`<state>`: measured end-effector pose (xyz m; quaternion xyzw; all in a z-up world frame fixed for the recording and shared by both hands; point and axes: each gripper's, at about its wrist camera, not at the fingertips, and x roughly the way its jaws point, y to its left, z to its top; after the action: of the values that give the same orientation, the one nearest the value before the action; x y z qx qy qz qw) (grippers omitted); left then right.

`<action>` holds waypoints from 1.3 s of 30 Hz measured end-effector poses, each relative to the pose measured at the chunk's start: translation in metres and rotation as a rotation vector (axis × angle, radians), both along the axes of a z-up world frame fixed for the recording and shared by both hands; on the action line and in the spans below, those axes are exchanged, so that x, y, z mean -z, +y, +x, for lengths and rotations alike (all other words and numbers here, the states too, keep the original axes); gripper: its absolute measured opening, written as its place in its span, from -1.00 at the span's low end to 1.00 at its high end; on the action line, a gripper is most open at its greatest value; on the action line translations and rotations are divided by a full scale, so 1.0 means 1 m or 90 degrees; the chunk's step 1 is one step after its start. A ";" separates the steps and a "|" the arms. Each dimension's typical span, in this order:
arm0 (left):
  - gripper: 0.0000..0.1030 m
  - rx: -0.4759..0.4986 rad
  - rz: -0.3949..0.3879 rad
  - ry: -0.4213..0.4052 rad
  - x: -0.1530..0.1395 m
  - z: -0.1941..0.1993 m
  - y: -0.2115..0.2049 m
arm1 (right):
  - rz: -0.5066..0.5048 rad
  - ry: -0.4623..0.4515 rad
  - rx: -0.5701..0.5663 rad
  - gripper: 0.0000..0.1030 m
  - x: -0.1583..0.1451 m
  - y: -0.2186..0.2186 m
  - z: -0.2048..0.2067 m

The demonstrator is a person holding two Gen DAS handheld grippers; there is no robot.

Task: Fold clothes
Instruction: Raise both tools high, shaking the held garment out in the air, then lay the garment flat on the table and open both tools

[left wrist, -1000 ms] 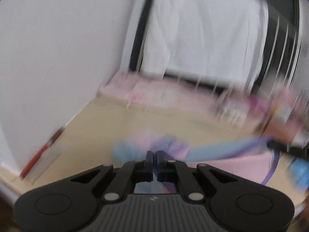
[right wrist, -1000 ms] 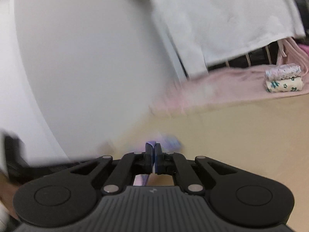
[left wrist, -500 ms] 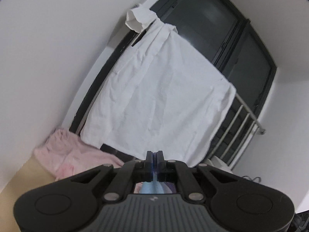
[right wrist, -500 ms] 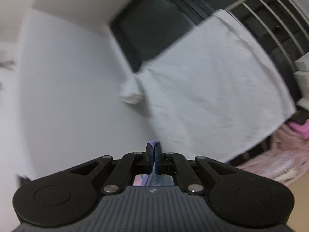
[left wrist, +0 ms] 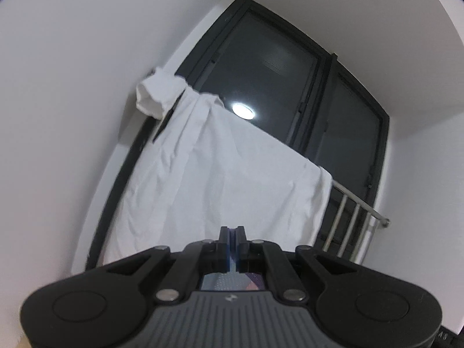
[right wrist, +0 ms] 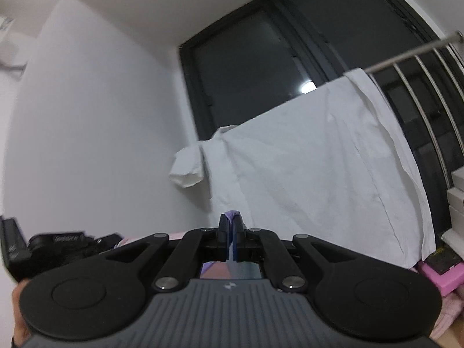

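Purple and blue cloth shows between our closed jaws in both wrist views, so we judge that each claw pinches an edge of one patterned garment [left wrist: 232, 281]. The left gripper [left wrist: 232, 233] is fully closed on a thin blue fold; the right gripper [right wrist: 231, 221] is fully closed too, with a small lilac tip of the fabric standing out above its pads. The rest of the garment hangs below the cameras and is hidden; we see only small pieces of it through the opening under the fingers. We believe the cloth is held high at two points like this so that it hangs straight and open before we lay it down for a fold.

Beside the right gripper, at the left edge, there is a black camera [right wrist: 58, 246] with white lettering, too blurred for us to read. At the lower right, a pink box [right wrist: 443, 272] lies near pink fabric.

Farther away, a white sheet [left wrist: 220, 179] hangs over a metal railing [left wrist: 359, 203], probably to dry. Behind it stands a dark window [left wrist: 290, 66] that reflects a round lamp. We can read no other label.
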<state>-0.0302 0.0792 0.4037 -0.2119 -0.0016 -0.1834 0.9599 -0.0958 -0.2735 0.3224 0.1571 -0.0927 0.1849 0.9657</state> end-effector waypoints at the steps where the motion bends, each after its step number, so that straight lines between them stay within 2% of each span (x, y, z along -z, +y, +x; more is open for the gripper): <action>1: -0.96 0.003 0.005 0.016 0.015 -0.005 0.002 | -0.011 0.003 -0.003 -0.98 0.009 0.003 -0.010; 3: -0.96 0.006 0.022 0.054 0.054 -0.015 0.007 | -0.039 0.020 -0.010 -0.98 0.038 0.012 -0.031; 4: -0.96 0.005 0.031 0.075 0.077 -0.022 0.011 | -0.050 0.047 -0.010 -0.98 0.060 0.017 -0.038; 6: -0.94 0.004 0.053 0.137 0.138 -0.032 0.015 | -0.072 0.103 -0.011 -0.98 0.107 0.026 -0.053; 8: -0.94 -0.016 0.076 0.219 0.209 -0.038 0.021 | -0.092 0.203 0.014 -0.97 0.171 0.035 -0.057; 10: -0.81 -0.064 0.115 0.294 0.278 -0.047 0.025 | -0.113 0.313 0.023 -0.90 0.236 0.045 -0.064; 11: -0.81 -0.073 0.123 0.322 0.298 -0.051 0.027 | -0.111 0.376 0.004 -0.85 0.265 0.048 -0.067; 12: -0.81 -0.082 0.132 0.350 0.317 -0.056 0.028 | -0.106 0.435 -0.032 -0.69 0.288 0.050 -0.071; 13: -0.81 -0.091 0.140 0.377 0.336 -0.060 0.030 | -0.085 0.456 -0.054 -0.59 0.299 0.047 -0.077; 14: -0.81 -0.098 0.144 0.396 0.350 -0.064 0.030 | -0.064 0.475 -0.075 -0.38 0.310 0.045 -0.083; 15: -0.80 -0.097 0.135 0.394 0.351 -0.070 0.026 | -0.056 0.461 -0.076 -0.25 0.310 0.040 -0.089; 16: -0.71 -0.089 0.132 0.387 0.350 -0.074 0.020 | -0.059 0.432 -0.056 -0.20 0.304 0.034 -0.091; 17: -0.63 -0.059 0.144 0.366 0.345 -0.075 0.006 | -0.073 0.415 -0.024 -0.16 0.299 0.028 -0.083; 19: -0.24 -0.003 0.183 0.327 0.336 -0.073 -0.030 | -0.099 0.380 0.041 -0.16 0.289 0.017 -0.067; 20: -0.22 0.020 0.205 0.319 0.340 -0.069 -0.052 | -0.112 0.364 0.072 -0.15 0.284 0.011 -0.058; 23: -0.31 0.073 0.270 0.309 0.362 -0.060 -0.110 | -0.154 0.416 0.083 -0.20 0.297 0.003 0.011; 25: -0.70 0.075 0.302 0.315 0.380 -0.060 -0.124 | -0.162 0.457 0.052 -0.46 0.311 0.005 0.058; 27: -0.74 0.067 0.327 0.322 0.396 -0.063 -0.129 | -0.201 0.499 0.054 -0.68 0.326 0.019 0.093; 30: -0.82 0.055 0.365 0.329 0.418 -0.067 -0.133 | -0.264 0.527 0.071 -0.87 0.339 0.037 0.114; 33: -0.82 0.043 0.394 0.324 0.416 -0.069 -0.114 | -0.270 0.542 0.075 -0.97 0.356 0.047 0.102; 36: -0.81 0.033 0.427 0.321 0.411 -0.069 -0.090 | -0.297 0.520 0.119 -0.98 0.362 0.056 0.072; 39: -0.80 -0.001 0.485 0.318 0.406 -0.057 -0.059 | -0.265 0.533 0.119 -0.98 0.360 0.070 0.030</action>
<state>-0.0873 0.0201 -0.0028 0.1186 0.2973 -0.1138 0.9405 -0.0653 -0.2038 -0.0379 0.0126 0.3293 0.0331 0.9436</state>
